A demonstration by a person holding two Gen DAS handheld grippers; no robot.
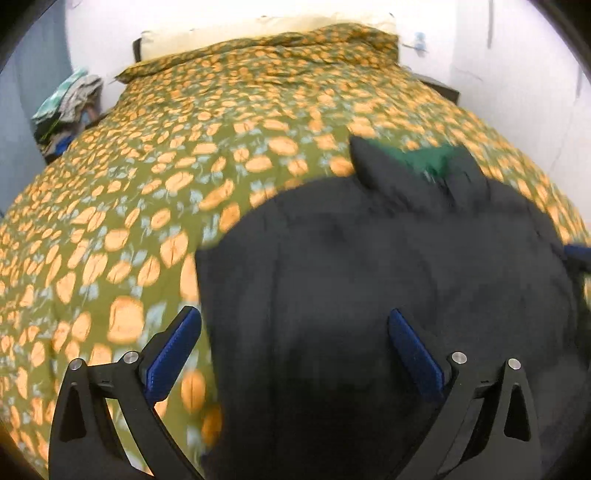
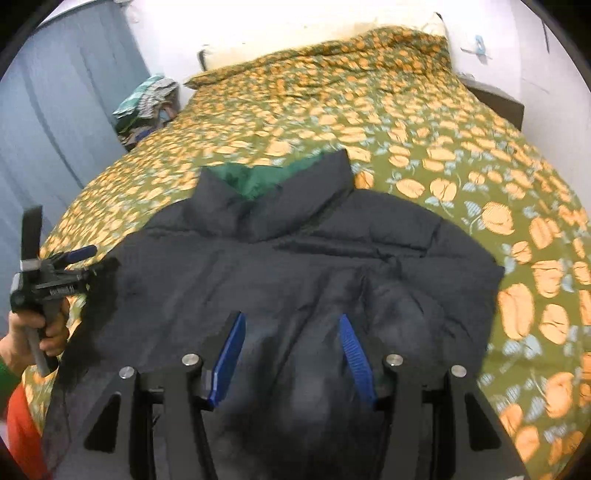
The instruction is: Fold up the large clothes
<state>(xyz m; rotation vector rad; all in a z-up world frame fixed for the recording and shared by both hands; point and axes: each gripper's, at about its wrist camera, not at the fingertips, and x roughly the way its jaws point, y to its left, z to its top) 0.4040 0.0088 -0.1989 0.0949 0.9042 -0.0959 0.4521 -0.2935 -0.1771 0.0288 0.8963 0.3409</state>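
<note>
Jacket: a large black padded puffer jacket lies spread flat on the near part of the bed, its collar pointing toward the headboard end and its lower part running under both cameras.
Collar: the stand-up black collar is open at the front, showing a dark green lining inside; the same collar and green patch appear at the far edge of the jacket in the left wrist view.
Jacket edges: the jacket's left side edge lies on the cover between the left tool's fingers; its right shoulder corner lies flat on the cover.
Right gripper: the right gripper hovers over the jacket's middle, its blue-padded fingers spread apart with only dark fabric seen between them; whether they touch the cloth cannot be told.
Left gripper: the left gripper has its blue pads set wide apart, one over the cover and one over the jacket; seen from the right wrist view it sits at the jacket's left edge, held by a bare hand.
Bed cover: an olive-green bedspread printed with orange flowers covers the whole bed.
Pillow: a pale cream pillow lies at the head, partly under the cover.
Side pile: a heap of mixed clothes sits beside the bed's far left.
Curtain: a grey-blue curtain hangs on the left.
</note>
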